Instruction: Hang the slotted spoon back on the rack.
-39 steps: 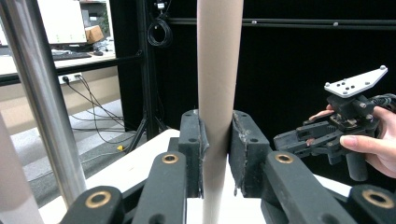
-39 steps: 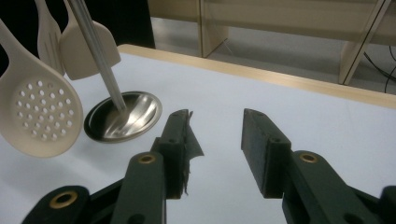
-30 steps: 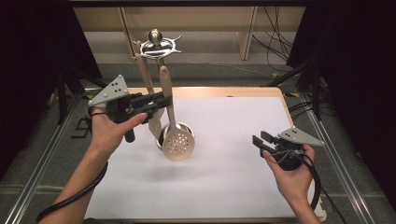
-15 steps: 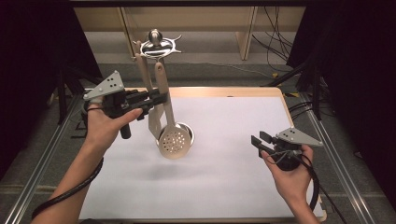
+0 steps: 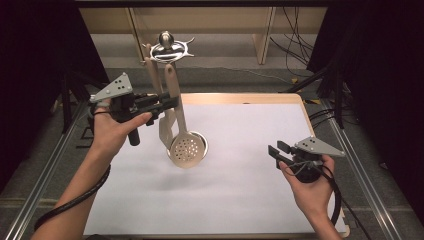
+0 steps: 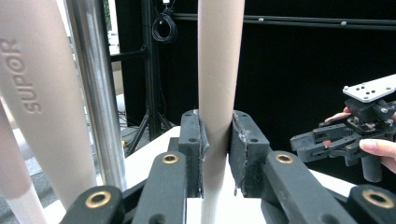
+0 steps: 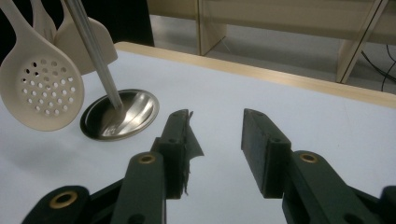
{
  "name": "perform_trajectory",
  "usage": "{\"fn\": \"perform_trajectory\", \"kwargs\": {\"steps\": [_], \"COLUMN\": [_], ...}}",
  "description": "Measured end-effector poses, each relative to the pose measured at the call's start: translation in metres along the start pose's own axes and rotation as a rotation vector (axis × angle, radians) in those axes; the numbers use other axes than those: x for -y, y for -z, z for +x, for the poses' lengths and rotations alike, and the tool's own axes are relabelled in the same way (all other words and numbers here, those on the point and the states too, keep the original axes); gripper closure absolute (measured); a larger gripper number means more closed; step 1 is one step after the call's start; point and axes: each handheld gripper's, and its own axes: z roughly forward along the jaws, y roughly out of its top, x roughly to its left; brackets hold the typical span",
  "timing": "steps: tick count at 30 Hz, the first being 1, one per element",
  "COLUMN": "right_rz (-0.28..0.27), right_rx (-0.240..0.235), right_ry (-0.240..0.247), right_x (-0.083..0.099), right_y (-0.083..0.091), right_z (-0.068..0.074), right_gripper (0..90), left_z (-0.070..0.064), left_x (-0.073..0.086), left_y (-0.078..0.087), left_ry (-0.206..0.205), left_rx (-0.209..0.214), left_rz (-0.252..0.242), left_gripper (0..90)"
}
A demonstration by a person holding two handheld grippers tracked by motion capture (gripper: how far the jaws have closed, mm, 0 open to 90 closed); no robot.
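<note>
From where I stand, the left gripper (image 5: 167, 104) is up at the far left of the table (image 5: 250, 200), its jaws clamped on the beige handle of the slotted spoon (image 5: 186, 148). In the left gripper view the handle (image 6: 217, 93) runs straight up between the two black pads, pinched tight on both sides. The spoon's round perforated head hangs low, just in front of the round metal base (image 7: 119, 114) of the utensil stand (image 5: 169, 47), and I cannot tell whether it touches the white table surface. The stand's shiny pole (image 7: 93, 46) rises from that base at a slant in the right gripper view, and its hooked top sits at the far edge of the table in the high view. At least one more beige utensil (image 6: 44, 102) hangs right beside the pole, with lettering pressed into its handle. The right gripper (image 5: 276, 150) is held at the near right, well apart from the stand, with its jaws apart and nothing between them; it points left across the table toward the spoon. In its own view the two pads (image 7: 264, 149) stand wide over the bare white surface, a torn bit of black lining curling off the left one.
</note>
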Motion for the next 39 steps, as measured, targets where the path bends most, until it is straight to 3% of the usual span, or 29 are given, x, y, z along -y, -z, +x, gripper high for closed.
{"fn": "perform_trajectory", "kwargs": {"steps": [10, 12, 18, 22, 23, 25, 31, 34, 35, 37, 38, 39], "right_rz": [-0.011, -0.009, -0.01, -0.008, -0.008, -0.012, 0.002, 0.008, 0.011, 0.013, 0.013, 0.005], "right_rx": [-0.006, -0.014, -0.012, -0.013, -0.014, -0.012, -0.008, -0.011, -0.006, -0.004, -0.004, 0.0], "right_ry": [0.019, -0.007, -0.008, -0.01, 0.017, 0.026, 0.028, 0.0, 0.0, -0.004, -0.004, -0.01], "right_x": [-0.001, 0.0, 0.0, 0.0, 0.0, 0.001, 0.001, 0.001, 0.001, 0.002, 0.002, 0.002], "right_y": [-0.001, -0.002, -0.001, -0.001, -0.001, -0.002, -0.001, -0.001, -0.001, -0.001, -0.001, -0.001], "right_z": [-0.001, 0.001, 0.001, 0.001, -0.001, -0.001, -0.002, 0.0, 0.0, 0.0, 0.0, 0.001], "right_gripper": [62.7, 62.7, 62.7, 62.7, 62.7, 62.7, 62.7, 62.7, 62.7, 62.7, 62.7, 62.7], "left_z": [0.006, 0.007, 0.01, 0.012, 0.013, 0.013, 0.014, 0.015, 0.018, 0.018, 0.015, 0.015], "left_x": [0.0, 0.001, 0.003, 0.006, 0.006, 0.007, 0.008, 0.011, 0.012, 0.013, 0.013, 0.013], "left_y": [-0.002, -0.002, -0.002, -0.001, -0.001, -0.001, 0.0, -0.001, -0.002, -0.002, -0.002, -0.003], "left_ry": [0.016, 0.028, 0.05, 0.072, 0.078, 0.085, 0.112, 0.128, 0.099, 0.104, 0.138, 0.136], "left_rx": [0.013, 0.02, 0.032, 0.026, 0.022, 0.02, 0.008, 0.001, -0.003, -0.013, -0.015, -0.02], "left_rz": [0.001, -0.003, -0.02, -0.036, -0.039, -0.044, -0.057, -0.062, -0.066, -0.07, -0.071, -0.071], "left_gripper": [75.1, 75.0, 74.4, 73.3, 72.9, 72.3, 71.1, 70.8, 70.6, 70.2, 70.2, 70.0]}}
